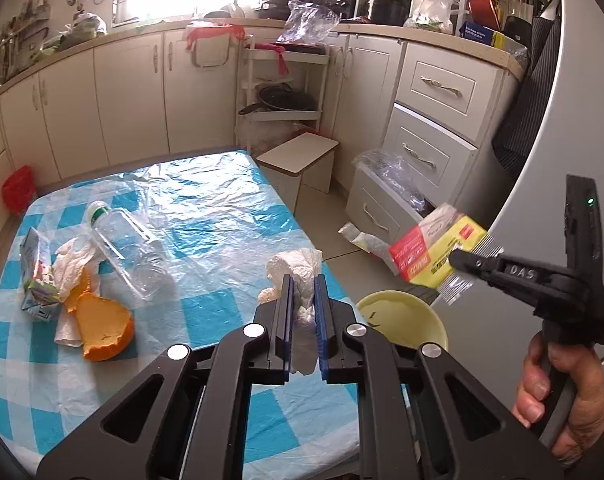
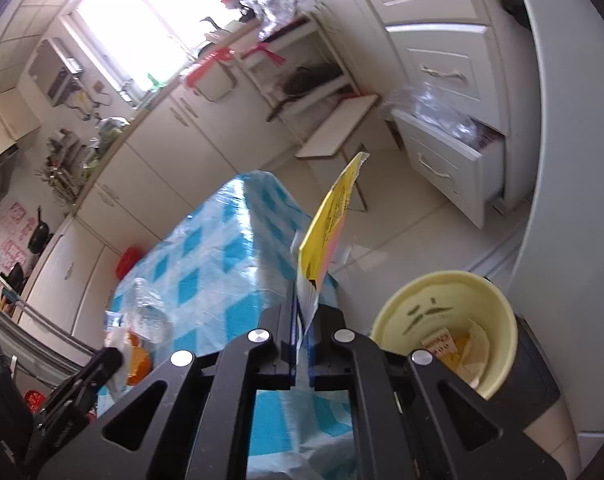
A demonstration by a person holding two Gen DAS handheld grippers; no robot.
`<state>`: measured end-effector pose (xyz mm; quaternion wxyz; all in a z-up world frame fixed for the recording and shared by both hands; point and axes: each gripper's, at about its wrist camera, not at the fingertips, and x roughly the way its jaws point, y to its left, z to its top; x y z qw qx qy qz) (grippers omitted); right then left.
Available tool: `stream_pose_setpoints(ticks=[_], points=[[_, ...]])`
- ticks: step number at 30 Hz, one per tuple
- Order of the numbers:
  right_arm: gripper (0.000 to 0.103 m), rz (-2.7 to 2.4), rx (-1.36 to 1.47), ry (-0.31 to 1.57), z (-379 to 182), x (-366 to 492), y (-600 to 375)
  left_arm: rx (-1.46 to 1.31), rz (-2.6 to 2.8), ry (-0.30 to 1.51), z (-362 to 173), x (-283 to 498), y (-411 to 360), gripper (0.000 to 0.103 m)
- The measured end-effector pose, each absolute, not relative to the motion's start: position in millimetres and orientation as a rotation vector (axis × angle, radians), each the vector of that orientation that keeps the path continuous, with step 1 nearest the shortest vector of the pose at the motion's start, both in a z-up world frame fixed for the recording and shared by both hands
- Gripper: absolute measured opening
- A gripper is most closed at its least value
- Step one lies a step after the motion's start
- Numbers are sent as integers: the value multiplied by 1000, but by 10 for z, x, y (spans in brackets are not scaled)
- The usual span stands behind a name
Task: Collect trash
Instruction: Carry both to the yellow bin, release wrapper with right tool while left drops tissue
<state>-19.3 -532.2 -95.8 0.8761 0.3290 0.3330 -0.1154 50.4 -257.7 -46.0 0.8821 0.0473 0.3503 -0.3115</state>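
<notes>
My left gripper (image 1: 303, 280) is shut on a crumpled white paper tissue (image 1: 298, 270), held over the right part of the blue checked table (image 1: 206, 216). My right gripper (image 2: 301, 300) is shut on a yellow and red snack wrapper (image 2: 329, 224); the left wrist view shows that wrapper (image 1: 433, 250) held beyond the table's right edge, above a pale yellow bin (image 1: 401, 316). The bin (image 2: 449, 320) stands on the floor beside the table with some scraps of paper inside. A clear plastic bottle (image 1: 126, 244), orange peel (image 1: 106, 326), more tissue (image 1: 76, 260) and a small carton (image 1: 36, 276) lie on the table's left part.
A white stool (image 1: 298, 156) stands past the table's far right corner. A white drawer unit (image 1: 425, 136) has its bottom drawer open with plastic in it. A wrapper (image 1: 361, 240) lies on the floor. A person's hand (image 1: 561, 400) grips the right tool. A red bin (image 1: 18, 188) sits far left.
</notes>
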Motion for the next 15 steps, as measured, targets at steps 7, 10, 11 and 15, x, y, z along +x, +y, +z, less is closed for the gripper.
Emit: stream_pose_setpoints(ticks=[7,10,11,15], points=[[5,-367,743,825,-1356,-305,-5618,86,-693,755,-522,468,-2826,9],[7,-385,777,934,-1656,-237,-5687,87,-701,767,-559,467,-2906,9],[8,-389,783,983,-1758,-197,-5690,86,-705,772,-574,460,-2936,9],[42,-460,848,1067,-2008,-192,-5773,91,-722,783,-613,435,-3010,9]])
